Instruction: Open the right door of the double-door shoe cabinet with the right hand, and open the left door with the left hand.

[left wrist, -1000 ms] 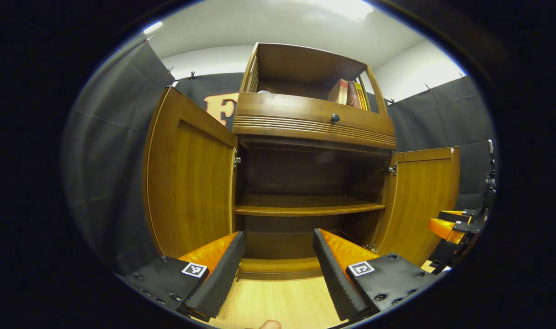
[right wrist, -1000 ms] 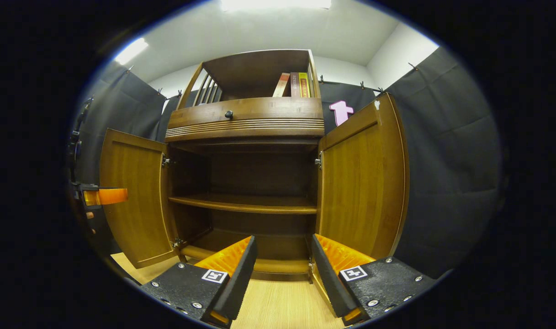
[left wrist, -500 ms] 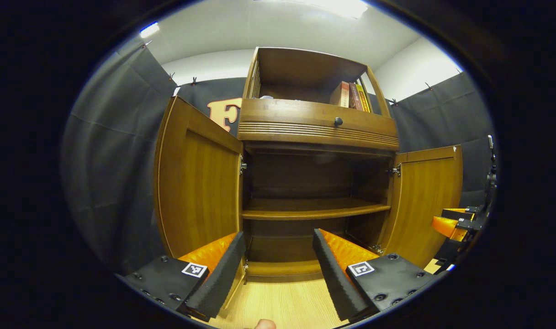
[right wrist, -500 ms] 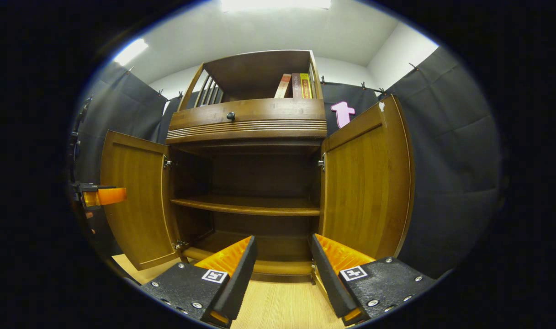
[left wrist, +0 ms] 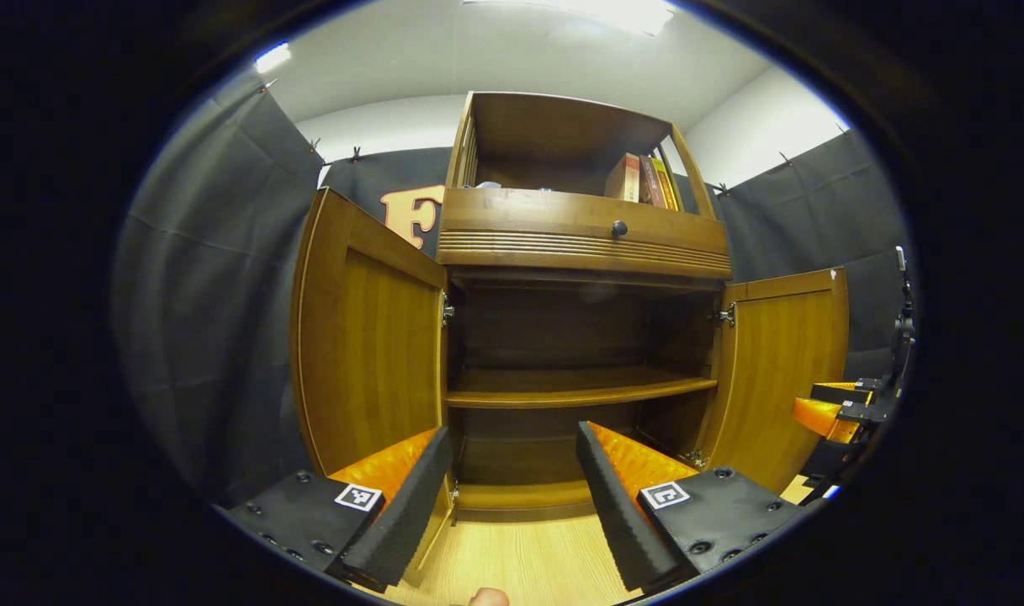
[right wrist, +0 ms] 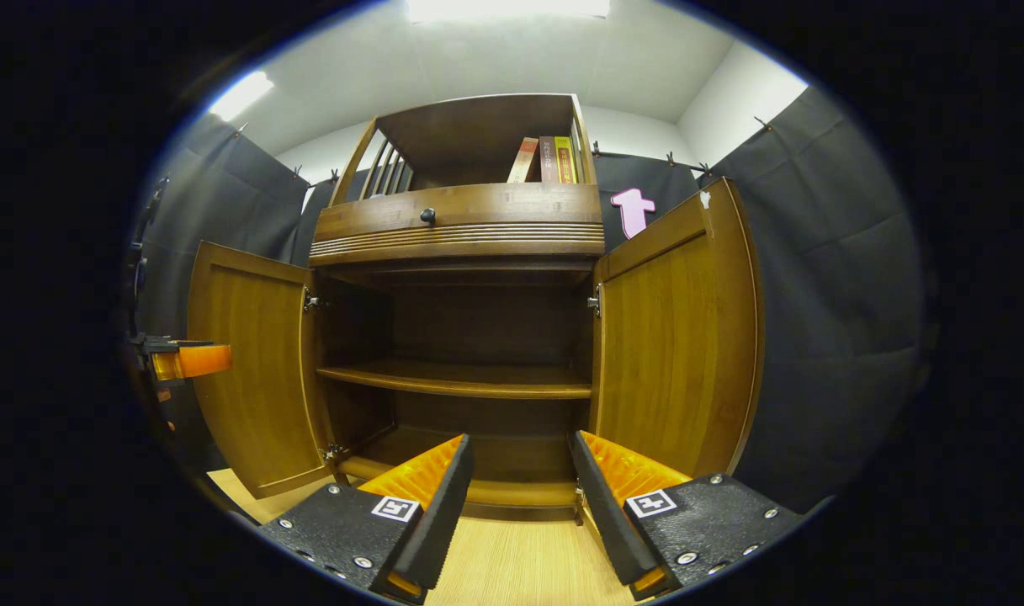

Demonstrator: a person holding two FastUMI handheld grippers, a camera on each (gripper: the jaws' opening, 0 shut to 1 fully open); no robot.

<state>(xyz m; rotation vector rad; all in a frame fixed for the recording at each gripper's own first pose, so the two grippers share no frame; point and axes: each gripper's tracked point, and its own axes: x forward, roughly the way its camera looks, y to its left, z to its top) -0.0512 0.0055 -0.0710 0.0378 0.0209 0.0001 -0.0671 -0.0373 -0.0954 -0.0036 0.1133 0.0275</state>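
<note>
The brown wooden shoe cabinet (left wrist: 583,236) stands with both doors swung wide. In the left gripper view the left door (left wrist: 364,337) is close on the left and the right door (left wrist: 785,362) farther off. My left gripper (left wrist: 512,463) is open, empty, in front of the cabinet's lower compartment. In the right gripper view the right door (right wrist: 676,337) stands near, the left door (right wrist: 246,362) farther. My right gripper (right wrist: 520,475) is open and holds nothing. Each view catches the other gripper at its edge: the right gripper (left wrist: 840,412), the left gripper (right wrist: 183,360).
Inside, a middle shelf (left wrist: 575,389) lies bare. Above the doors is a drawer with a dark knob (left wrist: 618,228), and books (left wrist: 646,178) stand in the top shelf. Light wooden floor (left wrist: 520,560) runs before the cabinet. Black cloth walls surround it.
Both views have drawn back slightly from the cabinet, which sits a little lower and smaller. Doors stay wide and both grippers stay open.
</note>
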